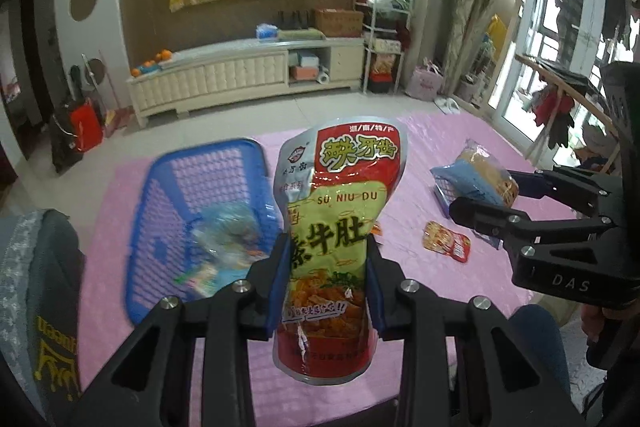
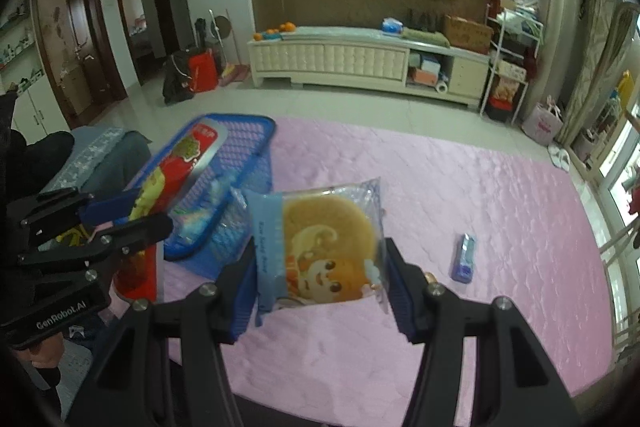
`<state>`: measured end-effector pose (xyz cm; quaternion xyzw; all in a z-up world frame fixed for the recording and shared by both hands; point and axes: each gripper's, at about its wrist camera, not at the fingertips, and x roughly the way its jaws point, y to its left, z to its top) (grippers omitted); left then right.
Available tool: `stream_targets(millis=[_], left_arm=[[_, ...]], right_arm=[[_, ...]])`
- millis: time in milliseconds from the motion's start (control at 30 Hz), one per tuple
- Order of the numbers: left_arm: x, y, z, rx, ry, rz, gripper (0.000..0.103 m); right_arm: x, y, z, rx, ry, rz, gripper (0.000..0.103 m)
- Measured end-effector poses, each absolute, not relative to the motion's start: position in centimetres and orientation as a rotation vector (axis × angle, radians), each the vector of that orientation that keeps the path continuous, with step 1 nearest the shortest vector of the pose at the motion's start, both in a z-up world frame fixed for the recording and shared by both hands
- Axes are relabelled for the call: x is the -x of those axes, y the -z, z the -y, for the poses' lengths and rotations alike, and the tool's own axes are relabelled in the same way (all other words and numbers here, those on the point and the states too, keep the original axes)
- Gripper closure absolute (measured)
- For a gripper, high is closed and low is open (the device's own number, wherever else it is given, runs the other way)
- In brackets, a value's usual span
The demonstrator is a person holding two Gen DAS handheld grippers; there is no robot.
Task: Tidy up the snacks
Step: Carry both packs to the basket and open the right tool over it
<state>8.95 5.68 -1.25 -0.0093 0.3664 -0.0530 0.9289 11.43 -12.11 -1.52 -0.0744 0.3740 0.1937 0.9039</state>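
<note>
Glossy crinkled snack pouch (image 1: 340, 227) pinched in left claw (image 1: 328, 279); right claw (image 2: 320, 275) grips clear-wrapped round cake (image 2: 320, 247).

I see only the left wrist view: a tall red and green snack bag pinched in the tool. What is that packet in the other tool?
Observer: The right tool grips a clear cake packet; its front shows a round cake and a cartoon figure.
Operator: Is anything loose on the pink cloth that I miss?
Observer: Yes, a small blue packet lies alone on it, to the right of the cake.
</note>
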Motion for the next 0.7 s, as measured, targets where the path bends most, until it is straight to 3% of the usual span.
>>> stream_targets(millis=[333, 700], left_arm=[[-8.6, -0.3, -13.2, 0.037, 0.046, -0.727, 0.071], [-10.7, 1.2, -18.5, 0.058, -0.003, -0.754, 0.071]], right_arm=[[-12.1, -0.1, 5.2, 0.193, -0.489, -0.741, 0.041], [-15.4, 2.2, -1.1, 0.238, -0.550, -0.798, 0.041]])
